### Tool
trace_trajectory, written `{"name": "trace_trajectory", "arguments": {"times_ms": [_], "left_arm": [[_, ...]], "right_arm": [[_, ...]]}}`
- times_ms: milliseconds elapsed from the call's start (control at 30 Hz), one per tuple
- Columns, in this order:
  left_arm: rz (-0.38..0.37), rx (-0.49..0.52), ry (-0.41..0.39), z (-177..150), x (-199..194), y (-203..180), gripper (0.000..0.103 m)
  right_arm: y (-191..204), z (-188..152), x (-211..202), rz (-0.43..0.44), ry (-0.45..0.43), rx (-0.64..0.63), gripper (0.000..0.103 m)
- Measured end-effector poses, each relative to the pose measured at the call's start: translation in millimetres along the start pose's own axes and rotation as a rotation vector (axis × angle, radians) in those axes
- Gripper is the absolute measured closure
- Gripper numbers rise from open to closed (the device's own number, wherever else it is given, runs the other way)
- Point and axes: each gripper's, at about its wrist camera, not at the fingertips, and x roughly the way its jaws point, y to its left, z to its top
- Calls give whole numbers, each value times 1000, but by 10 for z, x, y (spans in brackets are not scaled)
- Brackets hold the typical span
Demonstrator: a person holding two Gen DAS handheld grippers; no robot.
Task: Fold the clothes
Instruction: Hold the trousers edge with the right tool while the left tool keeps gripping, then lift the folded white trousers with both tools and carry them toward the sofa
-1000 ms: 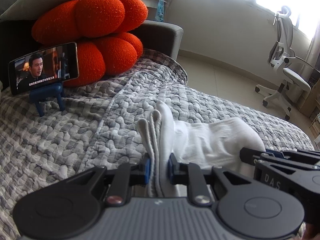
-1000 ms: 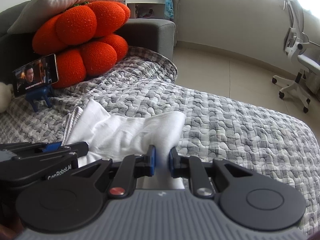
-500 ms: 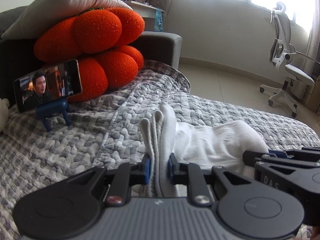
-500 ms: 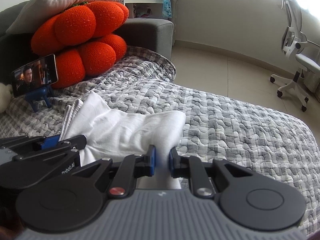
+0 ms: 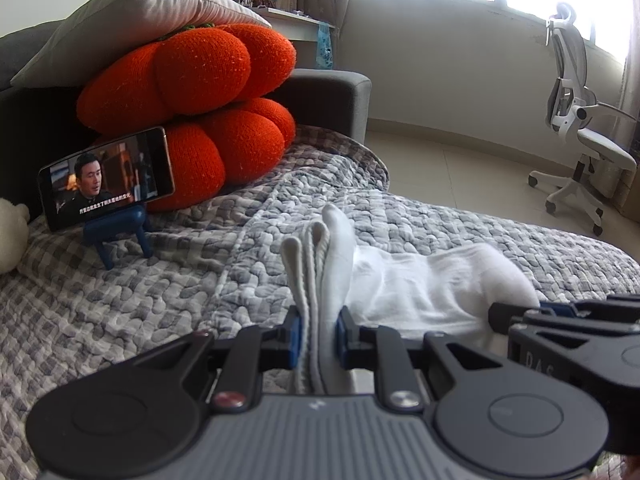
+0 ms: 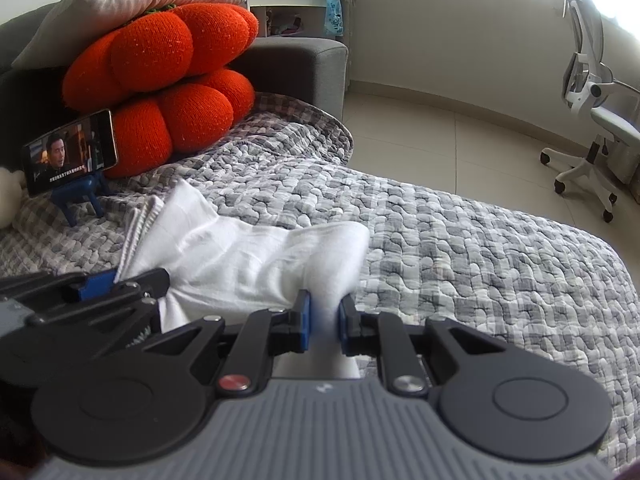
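Note:
A white garment point(image 5: 420, 280) point(image 6: 256, 256), folded into several layers, is held just above the grey quilted bed cover point(image 5: 140, 292) point(image 6: 480, 264). My left gripper point(image 5: 319, 334) is shut on its left edge, where the stacked layers stick up between the blue pads. My right gripper point(image 6: 323, 322) is shut on the garment's right end. Each gripper shows in the other's view: the right gripper point(image 5: 560, 320) at the right edge, the left gripper point(image 6: 92, 288) at the lower left. The cloth sags a little between them.
A phone point(image 5: 106, 178) playing video stands on a blue stand point(image 5: 120, 228) at the back left. Behind it lie stacked orange cushions point(image 5: 200, 108), a pale pillow point(image 5: 132, 20) and the dark sofa arm point(image 5: 328, 96). A white office chair point(image 5: 580, 140) stands on the tiled floor to the right.
The left wrist view has tilted up and turned slightly, so the phone and cushions sit further right and lower. Both grippers keep their hold; the garment has barely moved.

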Motion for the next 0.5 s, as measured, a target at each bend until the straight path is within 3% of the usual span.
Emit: {"name": "trace_trajectory", "arguments": {"times_ms": [500], "left_arm": [[-22, -126, 124, 24, 76, 276, 85]], "right_arm": [[241, 108, -37, -5, 13, -42, 85]]}}
